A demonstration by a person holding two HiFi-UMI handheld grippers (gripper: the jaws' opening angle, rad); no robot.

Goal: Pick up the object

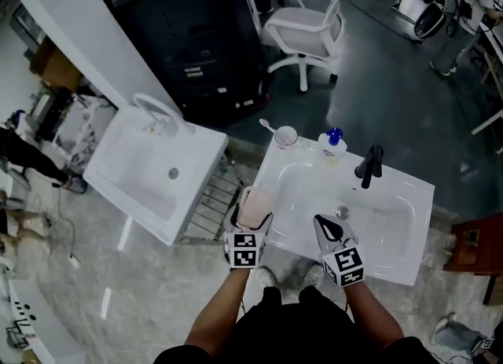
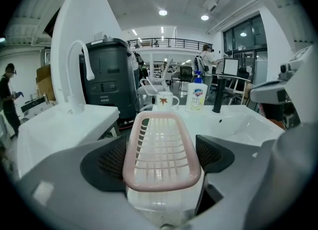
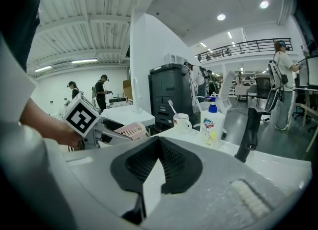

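Note:
A pink slatted soap dish (image 1: 255,205) (image 2: 161,152) sits lengthwise between the dark pads of my left gripper (image 1: 253,215) (image 2: 161,158), which is shut on its sides. It is held over the left rim of the white sink (image 1: 393,256). In the right gripper view the soap dish (image 3: 131,130) shows off to the left in that gripper. My right gripper (image 1: 330,227) (image 3: 158,162) hovers over the basin's near side, shut, its pads together with nothing between them.
At the sink's back stand a mug (image 1: 285,136) with a toothbrush, a soap bottle (image 1: 333,144) and a black faucet (image 1: 369,167). A second white sink (image 1: 149,170) lies to the left, with a black cabinet (image 1: 196,32) and an office chair (image 1: 306,28) beyond.

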